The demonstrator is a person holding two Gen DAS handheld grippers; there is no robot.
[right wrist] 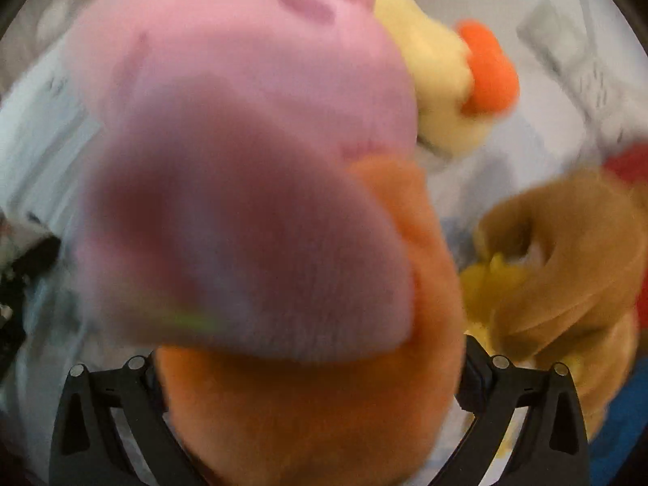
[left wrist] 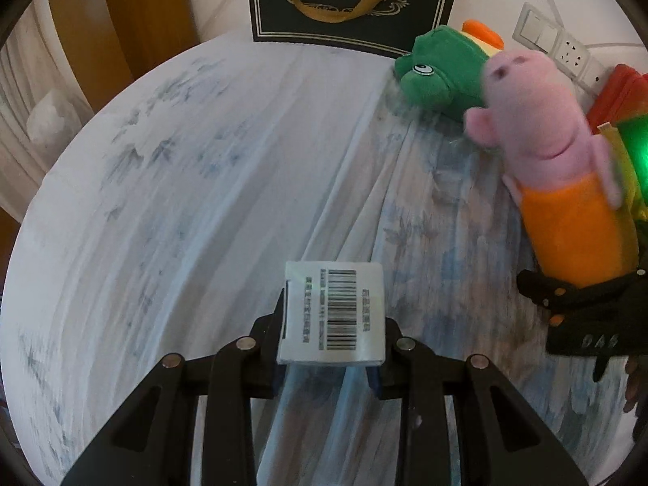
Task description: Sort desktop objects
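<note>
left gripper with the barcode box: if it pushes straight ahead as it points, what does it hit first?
Probably nothing near: ahead of the left gripper and its white barcode box lies bare tablecloth. The first thing in line looks like the dark "Coffee Cup And Saucer" gift bag at the far edge, though depth is unclear.

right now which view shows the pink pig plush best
The left wrist view: the pink pig plush shows whole and upright, held by the right gripper. The right wrist view has it too close, blurred and filling the frame.
</note>
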